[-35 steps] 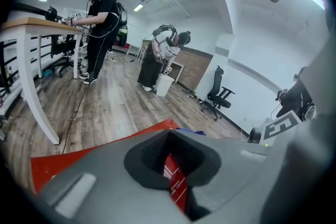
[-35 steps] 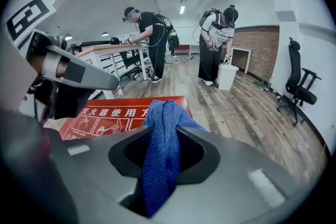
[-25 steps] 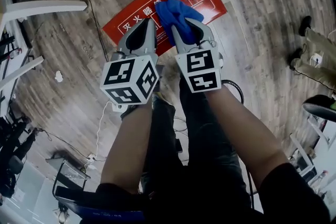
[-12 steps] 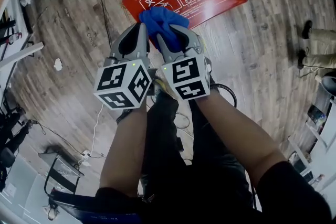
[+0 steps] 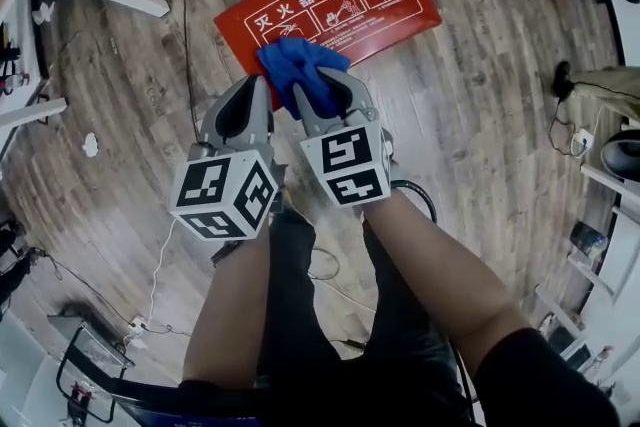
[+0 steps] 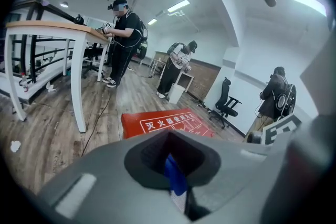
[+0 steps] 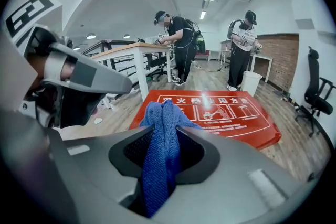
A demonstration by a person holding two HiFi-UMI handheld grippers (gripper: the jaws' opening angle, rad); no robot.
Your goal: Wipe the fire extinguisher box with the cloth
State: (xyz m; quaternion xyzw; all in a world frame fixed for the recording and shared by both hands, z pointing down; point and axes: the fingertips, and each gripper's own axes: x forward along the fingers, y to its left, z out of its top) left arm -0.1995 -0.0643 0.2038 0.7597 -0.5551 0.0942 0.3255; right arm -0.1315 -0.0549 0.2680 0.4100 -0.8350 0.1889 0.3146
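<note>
The red fire extinguisher box (image 5: 390,5) lay flat on the wood floor (image 5: 480,115), ahead of and below both grippers, with its long axis running crosswise. The right gripper (image 5: 318,90) was nearer, its fingers clamped on the blue cloth (image 5: 300,75). The left gripper (image 5: 258,85) had its fingers drawn together, with a blue sliver between them. A second earlier the cloth overlapped the box's middle; it now sat at the near edge.

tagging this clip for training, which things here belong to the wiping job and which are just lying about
Job: blue cloth, red fire extinguisher box, left tool and right tool, both pinching the cloth.
Lying about: floor cable, white paper scrap, white table, office chair, white bin.
</note>
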